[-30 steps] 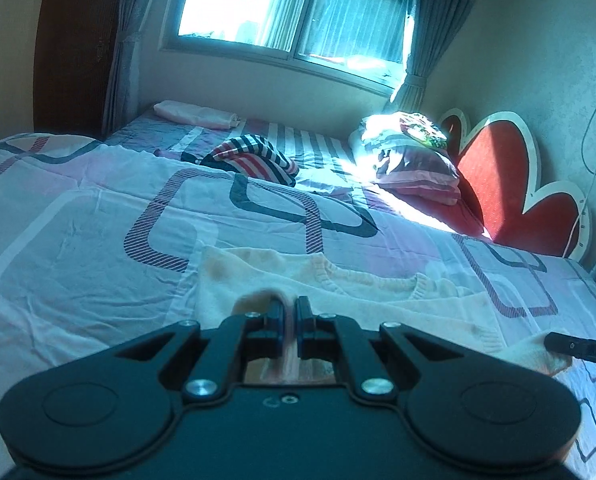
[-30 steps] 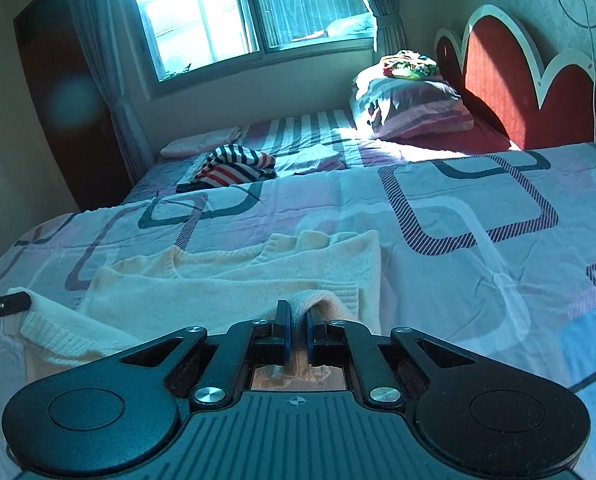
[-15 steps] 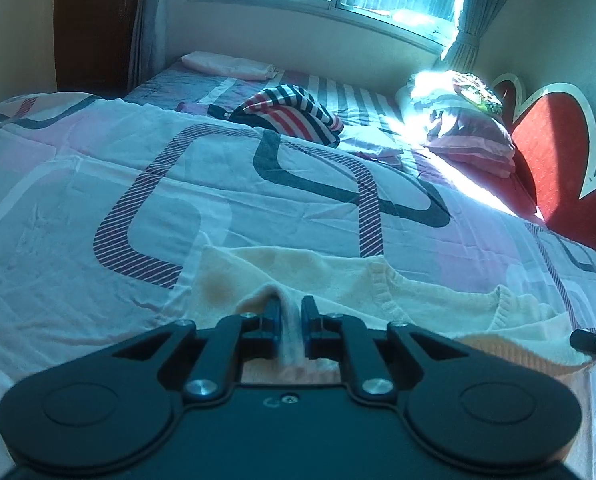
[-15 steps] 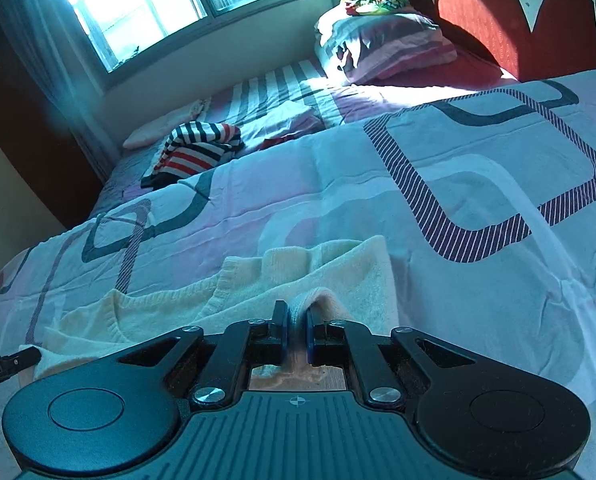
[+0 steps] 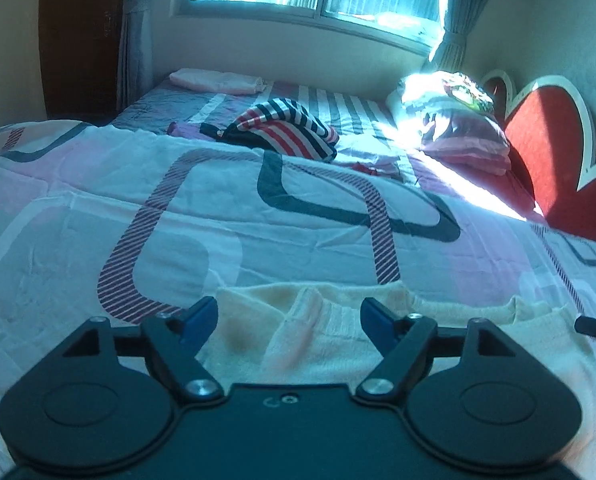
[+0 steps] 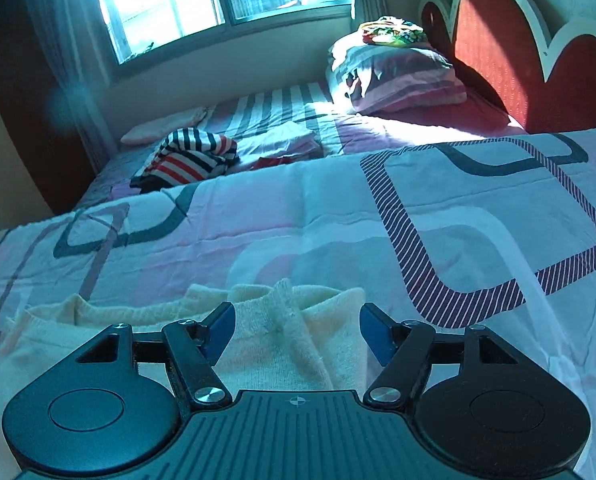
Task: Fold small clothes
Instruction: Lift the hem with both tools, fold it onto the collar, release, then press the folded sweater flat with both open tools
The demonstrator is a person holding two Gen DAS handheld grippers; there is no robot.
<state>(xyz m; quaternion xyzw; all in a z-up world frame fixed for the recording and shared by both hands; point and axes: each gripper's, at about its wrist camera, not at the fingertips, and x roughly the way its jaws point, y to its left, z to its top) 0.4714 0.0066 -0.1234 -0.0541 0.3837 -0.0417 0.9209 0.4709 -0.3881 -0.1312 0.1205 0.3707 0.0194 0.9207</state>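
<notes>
My left gripper [image 5: 289, 322] stands with its jaws spread wide and nothing between them; a raised ridge of cream knit lies in the gap, touching neither blue pad. My right gripper [image 6: 297, 328] is likewise spread, empty, with a similar pinched-up ridge between its pads.

The sweater [image 5: 338, 340] lies on the near part of the quilt [image 5: 177, 208], its far edge doubled over on itself, which I judge to be a fold just laid down. From the right wrist view the collar [image 6: 145, 314] sits to the left and the right-hand edge [image 6: 350, 320] ends just beside the striped square of the quilt print.

Recommendations for this step:
- Draw both grippers back level, so the pads do not snag the ridges and drag the fold open.
- Press the two ridges flat before the next fold; left standing, I expect them to crease.
- Check that both sides line up.

A striped garment [image 5: 285, 128] lies far off, well apart, with pillows [image 6: 398, 72] by the headboard [image 6: 518, 48].
</notes>
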